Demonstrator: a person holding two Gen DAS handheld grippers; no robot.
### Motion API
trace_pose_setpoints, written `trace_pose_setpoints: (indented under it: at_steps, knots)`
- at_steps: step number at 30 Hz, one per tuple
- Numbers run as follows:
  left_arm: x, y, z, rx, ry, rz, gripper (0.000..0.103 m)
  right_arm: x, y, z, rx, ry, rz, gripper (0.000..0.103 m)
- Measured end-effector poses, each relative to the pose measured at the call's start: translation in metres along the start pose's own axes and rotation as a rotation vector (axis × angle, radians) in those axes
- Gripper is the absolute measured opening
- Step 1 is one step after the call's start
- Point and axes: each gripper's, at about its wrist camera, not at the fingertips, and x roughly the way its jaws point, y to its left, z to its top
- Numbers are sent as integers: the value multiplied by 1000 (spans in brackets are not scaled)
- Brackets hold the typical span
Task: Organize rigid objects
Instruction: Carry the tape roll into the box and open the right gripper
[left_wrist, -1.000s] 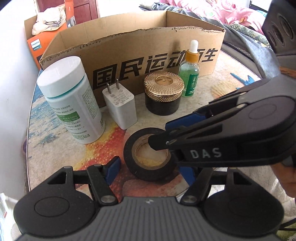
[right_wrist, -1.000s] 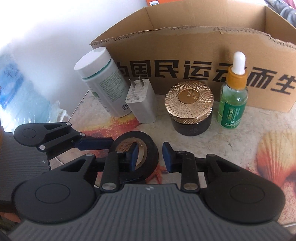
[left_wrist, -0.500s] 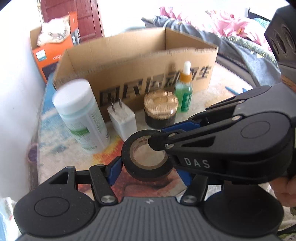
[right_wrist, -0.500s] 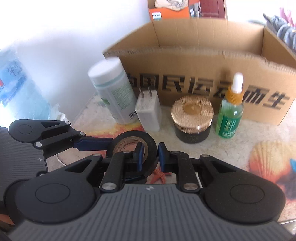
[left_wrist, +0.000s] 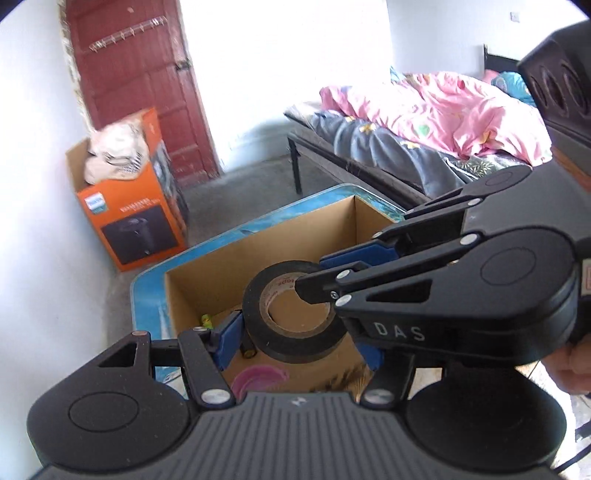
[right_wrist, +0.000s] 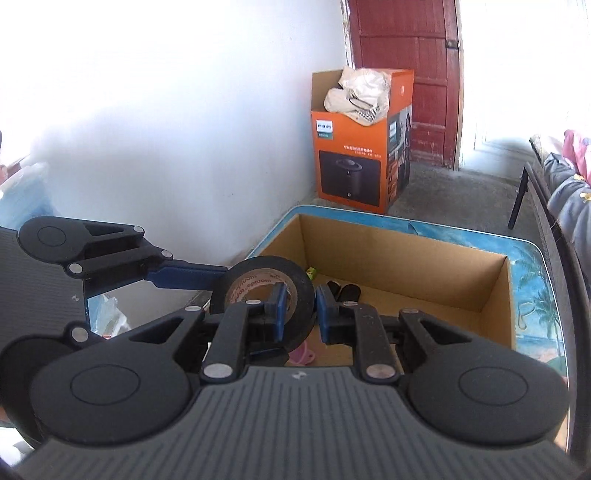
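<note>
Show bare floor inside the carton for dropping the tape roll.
Free: the carton floor along the far and right walls. Crowded: the left end, holding a green item, black pieces and a pink item.

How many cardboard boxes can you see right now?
2: the open brown box on the table under the held tape roll, and the orange box on the floor by the red door.
</note>
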Motion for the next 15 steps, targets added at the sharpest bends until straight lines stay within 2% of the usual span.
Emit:
trace_pose_setpoints:
  at_steps: [3, 6, 11, 15]
  knots:
    - [47, 11, 27, 11, 96, -54, 65, 38, -39, 24, 73, 129, 13, 16]
    - [94, 17, 40, 11, 190, -90, 65, 80, -72, 36, 126, 251, 17, 16]
    - [164, 27, 43, -39, 339, -150, 65, 144, -107, 37, 180, 415, 11, 15]
    - [206, 33, 39, -73, 442, -183, 65, 186, -122, 28, 185, 512, 8, 15]
